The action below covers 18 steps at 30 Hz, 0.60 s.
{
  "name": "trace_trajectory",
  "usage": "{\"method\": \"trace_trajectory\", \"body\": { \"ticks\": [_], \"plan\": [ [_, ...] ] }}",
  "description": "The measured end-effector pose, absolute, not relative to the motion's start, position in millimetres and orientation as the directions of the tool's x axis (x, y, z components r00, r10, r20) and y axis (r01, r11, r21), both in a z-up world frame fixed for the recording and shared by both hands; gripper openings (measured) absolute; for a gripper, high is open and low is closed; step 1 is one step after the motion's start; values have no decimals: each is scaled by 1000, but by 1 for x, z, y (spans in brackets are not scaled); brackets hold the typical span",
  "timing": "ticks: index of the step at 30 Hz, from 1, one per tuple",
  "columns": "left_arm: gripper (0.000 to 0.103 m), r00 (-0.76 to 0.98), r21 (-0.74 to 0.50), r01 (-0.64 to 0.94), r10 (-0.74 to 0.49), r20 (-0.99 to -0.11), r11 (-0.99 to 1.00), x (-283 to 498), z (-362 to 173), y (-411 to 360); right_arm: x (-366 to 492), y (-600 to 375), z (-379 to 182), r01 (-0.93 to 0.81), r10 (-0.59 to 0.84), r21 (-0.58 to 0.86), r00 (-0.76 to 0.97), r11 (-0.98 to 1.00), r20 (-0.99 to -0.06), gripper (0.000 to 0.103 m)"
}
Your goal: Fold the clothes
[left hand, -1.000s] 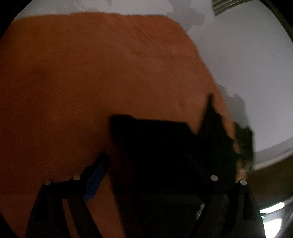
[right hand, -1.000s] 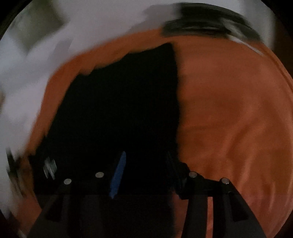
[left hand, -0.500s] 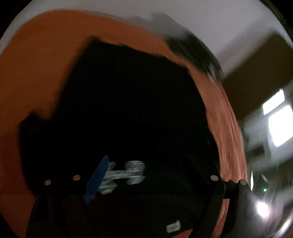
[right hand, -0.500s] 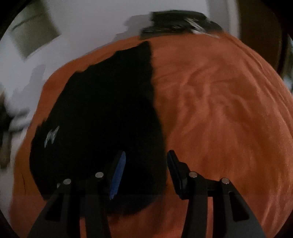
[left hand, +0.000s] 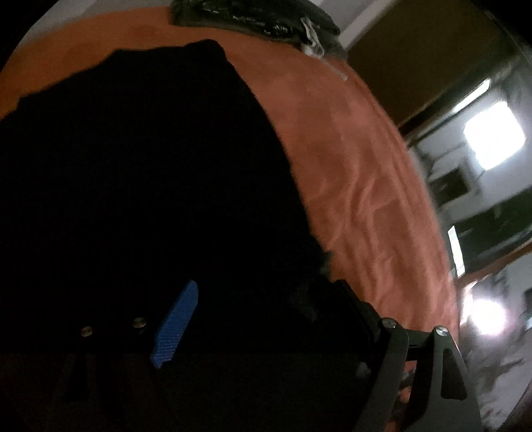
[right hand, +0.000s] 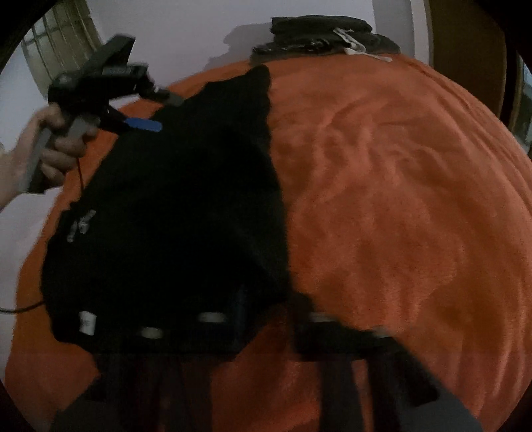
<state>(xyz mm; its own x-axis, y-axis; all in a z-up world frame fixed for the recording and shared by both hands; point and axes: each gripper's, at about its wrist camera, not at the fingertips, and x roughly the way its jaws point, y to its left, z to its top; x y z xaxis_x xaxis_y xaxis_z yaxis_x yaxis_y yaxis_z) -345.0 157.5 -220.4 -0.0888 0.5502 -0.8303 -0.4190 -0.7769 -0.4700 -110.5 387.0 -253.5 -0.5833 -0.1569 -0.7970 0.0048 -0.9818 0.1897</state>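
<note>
Lying flat, black garment [right hand: 186, 206] on orange blanket [right hand: 399, 199], folded pile [right hand: 319, 36] behind

An orange blanket [right hand: 399, 199] is spread wide and is marked by soft wrinkles. Behind its far edge a pale wall [right hand: 199, 30] is seen, and a louvred window [right hand: 63, 43] is set beyond its far left corner. Bright windows [left hand: 493, 134] are seen past the blanket's right edge.
</note>
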Motion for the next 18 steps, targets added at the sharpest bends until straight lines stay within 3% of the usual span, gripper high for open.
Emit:
{"method": "trace_trajectory", "body": {
  "ticks": [2,8,14,16,18],
  "plan": [
    [83,-71,-522,-378,586,-807,-764,-345,-233,162,-102,378,-249,30,-95,97,-608,-995,-788,7],
    [83,-16,-537,-318,571,-821,-781,-340,-261,160,-56,317,-256,246,120,-405,-712,-881,-692,7],
    [83,-21,-518,-407,574,-818,-753,-328,-254,169,-65,333,-256,200,101,-303,-660,-932,-744,7],
    [70,-3,-503,-442,562,-827,-743,-322,-257,177,-68,338,-257,184,89,-268,-647,-946,-757,7],
    [14,29,-488,-455,535,-844,-745,-319,-263,182,-70,340,-257,182,86,-260,-642,-948,-762,7]
  ]
}}
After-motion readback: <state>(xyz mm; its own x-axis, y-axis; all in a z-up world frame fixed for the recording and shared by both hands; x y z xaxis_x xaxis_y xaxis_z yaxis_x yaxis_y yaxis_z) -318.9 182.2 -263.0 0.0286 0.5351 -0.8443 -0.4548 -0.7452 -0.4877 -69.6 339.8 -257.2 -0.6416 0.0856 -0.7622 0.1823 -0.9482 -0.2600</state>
